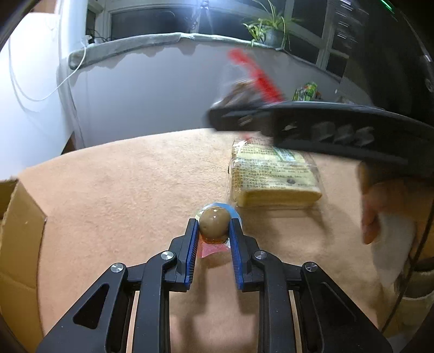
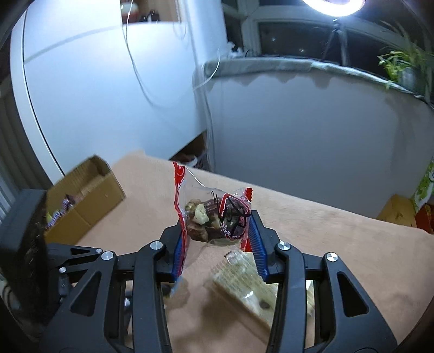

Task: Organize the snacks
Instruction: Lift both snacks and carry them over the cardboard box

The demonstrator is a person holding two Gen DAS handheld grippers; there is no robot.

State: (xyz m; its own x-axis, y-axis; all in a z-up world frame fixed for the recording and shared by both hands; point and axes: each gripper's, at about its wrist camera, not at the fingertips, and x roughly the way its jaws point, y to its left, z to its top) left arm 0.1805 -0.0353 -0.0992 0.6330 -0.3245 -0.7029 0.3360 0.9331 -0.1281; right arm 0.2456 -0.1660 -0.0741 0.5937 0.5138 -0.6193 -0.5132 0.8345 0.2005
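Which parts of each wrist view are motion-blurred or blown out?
Left wrist view: the right gripper and its red-edged snack packet smear across upper right; the brown ball snack stays sharp. Right wrist view: the lamp blows out the top edge; the yellow wrapped cake below is soft.

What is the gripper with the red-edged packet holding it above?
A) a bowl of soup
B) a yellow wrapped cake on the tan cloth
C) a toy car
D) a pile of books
B: in the right wrist view, the right gripper holds the clear red-edged snack packet off the tan cloth, and the yellow wrapped cake lies on the cloth right beneath it.
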